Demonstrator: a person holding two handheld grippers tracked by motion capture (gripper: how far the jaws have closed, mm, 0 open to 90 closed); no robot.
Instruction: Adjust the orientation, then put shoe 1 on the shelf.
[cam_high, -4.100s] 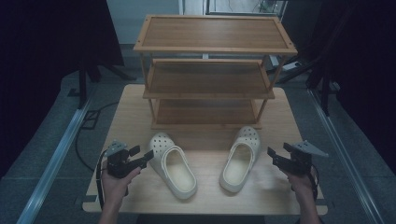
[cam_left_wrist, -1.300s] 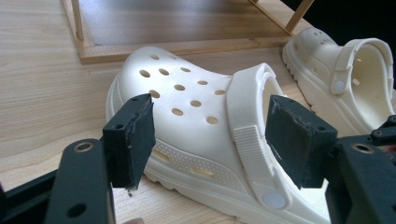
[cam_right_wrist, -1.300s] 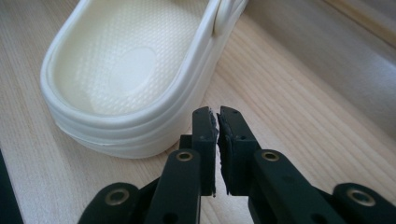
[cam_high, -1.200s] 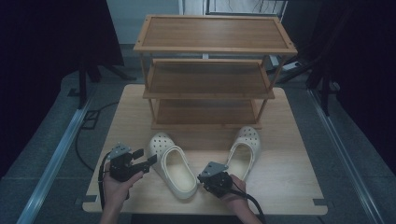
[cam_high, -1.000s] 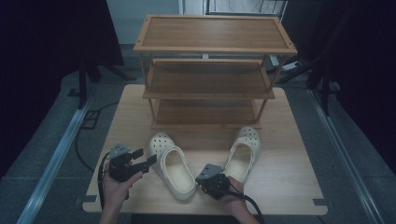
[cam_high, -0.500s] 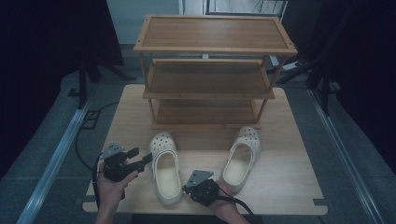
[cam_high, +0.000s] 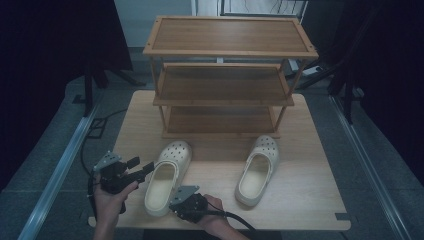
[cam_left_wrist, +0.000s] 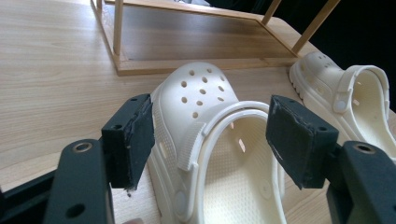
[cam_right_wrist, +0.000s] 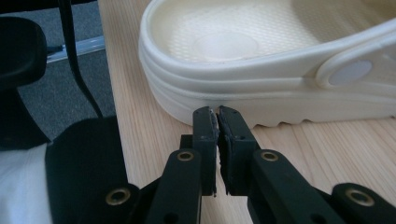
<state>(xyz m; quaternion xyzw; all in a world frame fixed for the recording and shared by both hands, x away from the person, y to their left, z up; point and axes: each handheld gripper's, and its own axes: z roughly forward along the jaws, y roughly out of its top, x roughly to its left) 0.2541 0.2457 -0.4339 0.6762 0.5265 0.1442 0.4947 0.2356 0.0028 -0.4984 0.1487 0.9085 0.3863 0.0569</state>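
Note:
Two cream clogs lie on the wooden table (cam_high: 310, 200). The left clog (cam_high: 167, 177) points its toe at the rack, its heel near the front edge. My left gripper (cam_high: 141, 168) is open at that clog's left side; in the left gripper view its jaws straddle the clog (cam_left_wrist: 210, 107) without touching it, left gripper (cam_left_wrist: 210, 135). My right gripper (cam_high: 173, 204) lies low at the heel, shut but for a hairline gap. Its tips, right gripper (cam_right_wrist: 217, 114), meet the sole edge of the clog (cam_right_wrist: 261, 70), with nothing between them. The right clog (cam_high: 257, 170) lies apart.
A three-shelf wooden rack (cam_high: 225, 50) stands at the back of the table, its bottom frame (cam_left_wrist: 187, 65) just beyond the clog's toe. The right clog (cam_left_wrist: 355, 98) lies to the right. A black cable trails from my right gripper over the front edge.
My right gripper has slid left along the front edge, and the left clog's heel has swung left with it. The left gripper has edged slightly left.

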